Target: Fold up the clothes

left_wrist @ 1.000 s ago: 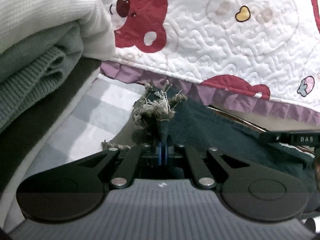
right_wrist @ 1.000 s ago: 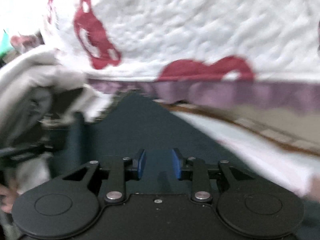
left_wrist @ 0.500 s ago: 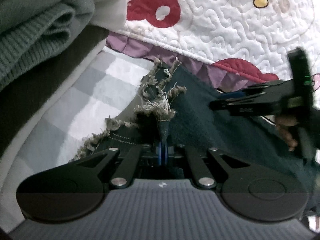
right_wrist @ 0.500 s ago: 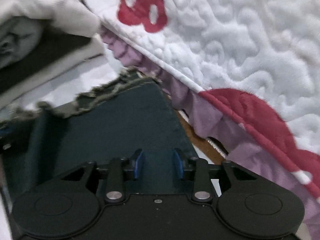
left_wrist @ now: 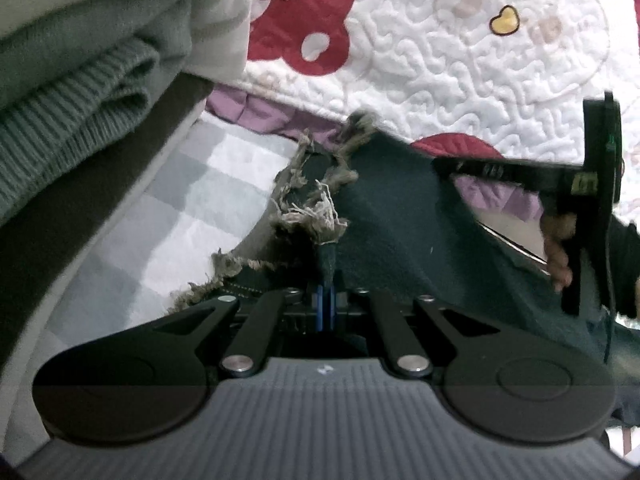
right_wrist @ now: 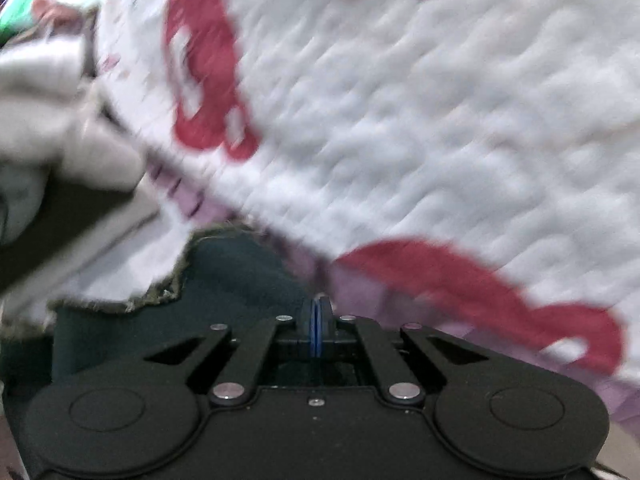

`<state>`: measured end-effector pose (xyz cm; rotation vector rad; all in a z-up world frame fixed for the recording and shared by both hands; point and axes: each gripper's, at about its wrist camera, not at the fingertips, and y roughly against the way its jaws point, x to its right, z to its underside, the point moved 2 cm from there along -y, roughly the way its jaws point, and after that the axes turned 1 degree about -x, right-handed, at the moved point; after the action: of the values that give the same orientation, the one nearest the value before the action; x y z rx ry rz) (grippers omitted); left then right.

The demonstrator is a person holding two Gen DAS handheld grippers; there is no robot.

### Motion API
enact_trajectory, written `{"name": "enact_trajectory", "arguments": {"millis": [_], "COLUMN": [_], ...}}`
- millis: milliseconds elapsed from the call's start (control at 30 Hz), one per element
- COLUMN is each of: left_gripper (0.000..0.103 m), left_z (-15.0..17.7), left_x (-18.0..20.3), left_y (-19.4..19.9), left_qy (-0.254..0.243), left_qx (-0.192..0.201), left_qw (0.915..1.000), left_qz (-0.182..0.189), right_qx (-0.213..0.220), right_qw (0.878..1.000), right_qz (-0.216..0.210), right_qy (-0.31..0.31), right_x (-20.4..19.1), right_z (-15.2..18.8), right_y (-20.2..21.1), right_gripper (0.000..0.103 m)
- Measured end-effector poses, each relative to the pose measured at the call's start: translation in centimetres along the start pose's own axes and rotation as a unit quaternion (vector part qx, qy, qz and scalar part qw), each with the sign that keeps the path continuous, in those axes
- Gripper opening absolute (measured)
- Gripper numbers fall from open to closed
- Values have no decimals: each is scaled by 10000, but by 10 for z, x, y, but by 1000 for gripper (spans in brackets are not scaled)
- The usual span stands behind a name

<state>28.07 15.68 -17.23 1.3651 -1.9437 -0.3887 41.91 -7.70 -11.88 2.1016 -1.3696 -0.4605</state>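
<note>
Left wrist view: your left gripper [left_wrist: 325, 300] is clamped tight on a pinch of the dark jeans [left_wrist: 400, 216], right by the frayed hem [left_wrist: 316, 216] at centre frame. The jeans spread toward the lower right over a checked sheet [left_wrist: 192, 216]. A stack of folded clothes [left_wrist: 80, 92] fills the upper left, and the quilt [left_wrist: 460, 64] with red bears runs across the top. At the right edge, your right gripper [left_wrist: 440, 165] reaches in over the far edge of the jeans, with your hand [left_wrist: 558, 250] behind it.

Right wrist view: pretty blurry. Your right gripper [right_wrist: 316, 320] has its blue pads pressed together at the edge of the jeans [right_wrist: 224, 280] at lower left, but I can't tell if fabric is actually caught. Quilt [right_wrist: 400, 100] fills the upper right.
</note>
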Motion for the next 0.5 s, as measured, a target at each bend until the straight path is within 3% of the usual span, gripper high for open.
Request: {"name": "enact_trajectory", "arguments": {"millis": [200,267,300,367,500], "left_gripper": [2,2,2,2,2], "left_z": [-7,-6,-4,-1,-1], "left_x": [-2,-4,-6,-10,-9], "left_y": [20,19,16,9,7], "left_qy": [-62,-33,57,200,262], "left_qx": [338,189,72,-139,-168], "left_qw": [9994,9997,9998,9994,9993], "left_qz": [-102,-176,-193,-249,-221], "right_qx": [308,494,498,504,512], "right_qw": [9974,9982,9982,9955,9799], "right_qz": [611,242,338,528,903], "right_qy": [242,231,-46,-601,-1702], "right_x": [14,8,19,41,84], "right_z": [-24,-21,-10,13,59], "right_y": [8,13,30,64,131], "right_gripper": [0,3,6,24,45]}}
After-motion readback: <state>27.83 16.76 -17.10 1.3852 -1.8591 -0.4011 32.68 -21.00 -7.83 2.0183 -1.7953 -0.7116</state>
